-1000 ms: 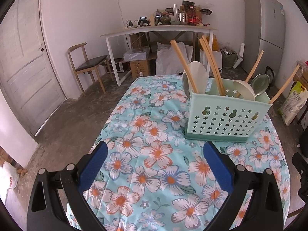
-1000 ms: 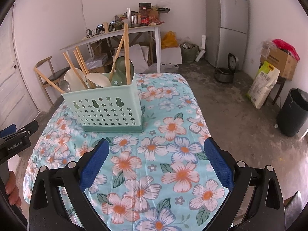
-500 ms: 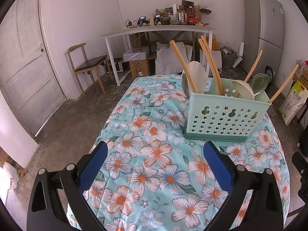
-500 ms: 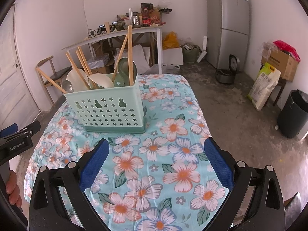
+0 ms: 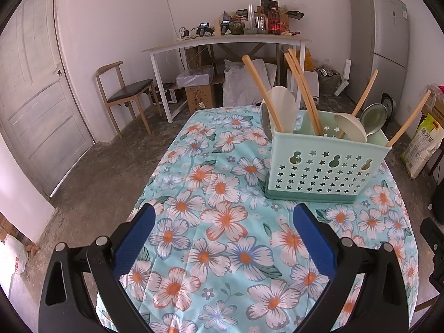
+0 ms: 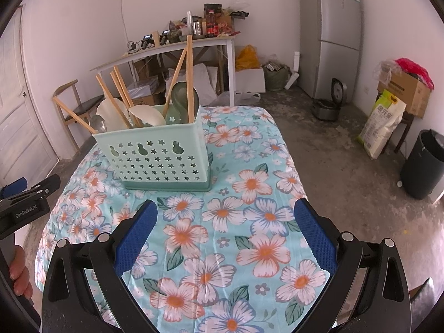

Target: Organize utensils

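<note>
Both tools — left tool (image 5: 222,238) and right tool (image 6: 223,236) — hung wide open and empty over the flowered tabletop (image 5: 222,249). Every utensil seemed already in the green caddy (image 6: 161,158) ahead — likely finished; next, only withdrawing.

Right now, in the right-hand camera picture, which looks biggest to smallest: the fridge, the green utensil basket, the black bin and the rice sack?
1. Utensil basket and fridge: about alike; the basket is much nearer, so I won't rank them.
2. Black bin.
3. Rice sack, only slightly smaller.
</note>
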